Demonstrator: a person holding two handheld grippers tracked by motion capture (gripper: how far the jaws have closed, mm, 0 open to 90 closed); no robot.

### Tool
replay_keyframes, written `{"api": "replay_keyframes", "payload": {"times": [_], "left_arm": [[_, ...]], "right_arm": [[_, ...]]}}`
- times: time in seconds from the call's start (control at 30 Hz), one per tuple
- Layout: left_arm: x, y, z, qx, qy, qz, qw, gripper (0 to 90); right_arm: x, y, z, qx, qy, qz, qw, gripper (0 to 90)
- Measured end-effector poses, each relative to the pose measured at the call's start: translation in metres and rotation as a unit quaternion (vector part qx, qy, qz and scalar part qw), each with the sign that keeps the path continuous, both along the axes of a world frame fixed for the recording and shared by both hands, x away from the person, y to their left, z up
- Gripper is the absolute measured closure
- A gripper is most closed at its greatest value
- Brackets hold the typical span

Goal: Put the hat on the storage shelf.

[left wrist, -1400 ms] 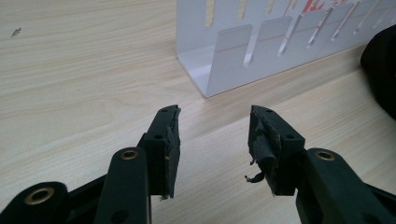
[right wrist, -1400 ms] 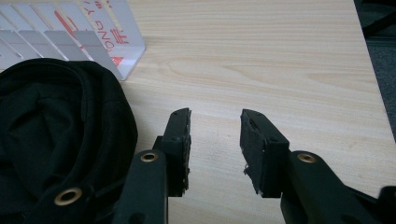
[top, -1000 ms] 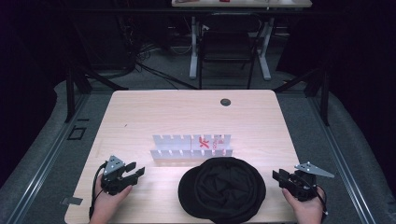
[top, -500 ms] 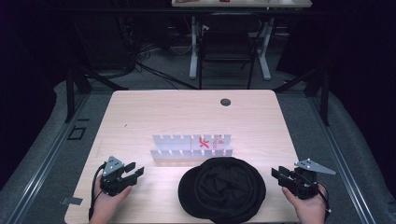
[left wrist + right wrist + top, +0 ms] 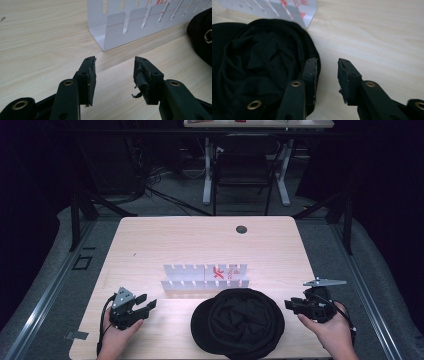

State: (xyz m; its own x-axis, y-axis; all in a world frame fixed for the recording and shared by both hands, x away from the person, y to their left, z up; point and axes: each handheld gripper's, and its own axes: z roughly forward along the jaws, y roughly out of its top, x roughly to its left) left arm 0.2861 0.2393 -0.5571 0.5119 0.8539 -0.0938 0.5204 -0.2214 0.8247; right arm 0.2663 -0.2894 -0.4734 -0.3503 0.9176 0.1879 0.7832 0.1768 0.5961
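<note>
The right gripper (image 5: 295,305) has its fingers (image 5: 310,72) parted with only bare desk showing in the gap; they have just been closing a little, with nothing between them. In the right gripper view one finger stands at the rim of the black cap (image 5: 259,65), overlapping its edge in the picture, though whether it touches the fabric cannot be told; the other finger is over plain wood. In the high view this gripper sits just beside the cap's right edge, held in the person's right hand (image 5: 327,330), with a grey three-cornered plate on top.

The left gripper (image 5: 145,306) has its fingers (image 5: 88,75) wide apart and empty; they have just been opening a little further, with only desk between them. One pad looks worn, with a frayed scrap hanging from it. Ahead of these fingers in the left gripper view stands the corner of a white slotted rack (image 5: 125,27), apart from them, and the cap's edge shows at the far right.

The black cap (image 5: 239,320) lies crown down, its crumpled lining facing up, at the near edge of the light wooden desk (image 5: 200,240), between the two grippers and nearer the right one. The white slotted rack (image 5: 205,277), with red print on it, stands just behind the cap. A small dark round disc (image 5: 241,229) is set into the desk near its far edge.
</note>
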Motion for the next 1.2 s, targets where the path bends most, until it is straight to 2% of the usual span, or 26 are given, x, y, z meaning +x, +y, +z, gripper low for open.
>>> {"api": "replay_keyframes", "payload": {"times": [0.17,0.23,0.3,0.47,0.63,0.83,0.9,1.0,1.03,1.07,1.2], "left_arm": [[0.000,0.000,0.000,0.001,0.001,-0.001,1.0000,52.5],[0.000,0.000,0.000,0.001,0.000,-0.001,1.0000,52.5],[0.000,0.000,0.000,0.001,-0.001,-0.001,1.0000,52.5],[0.000,0.000,0.000,0.001,-0.001,-0.001,1.0000,52.4],[-0.001,0.000,0.000,0.001,-0.001,0.000,1.0000,52.4],[-0.001,-0.001,0.000,0.005,-0.001,-0.003,1.0000,52.2],[-0.001,-0.001,-0.001,0.004,-0.001,-0.003,1.0000,52.2],[-0.001,-0.002,-0.001,0.004,-0.001,-0.003,1.0000,52.1],[-0.001,-0.002,-0.001,0.005,-0.001,-0.003,1.0000,52.0],[-0.001,-0.002,-0.001,0.004,-0.002,-0.003,1.0000,52.0],[-0.001,-0.002,-0.001,0.004,-0.003,-0.004,1.0000,51.9]], "right_arm": [[0.014,-0.001,0.001,0.004,0.056,-0.007,0.9984,68.7],[0.019,-0.001,-0.001,0.010,0.087,-0.009,0.9961,68.7],[0.021,0.001,-0.002,0.005,0.097,-0.012,0.9952,68.3],[0.024,0.008,-0.003,-0.010,0.130,-0.002,0.9914,66.3],[0.026,0.013,-0.006,-0.028,0.150,0.000,0.9883,65.8],[0.030,0.017,-0.009,-0.034,0.187,0.005,0.9817,64.8],[0.030,0.019,-0.011,-0.045,0.197,0.008,0.9794,62.3],[0.031,0.020,-0.015,-0.036,0.209,0.006,0.9773,60.4],[0.031,0.022,-0.017,-0.027,0.205,-0.005,0.9783,60.4],[0.033,0.021,-0.016,-0.035,0.215,0.003,0.9761,60.3],[0.037,0.020,-0.018,-0.029,0.232,-0.009,0.9723,60.5]]}}
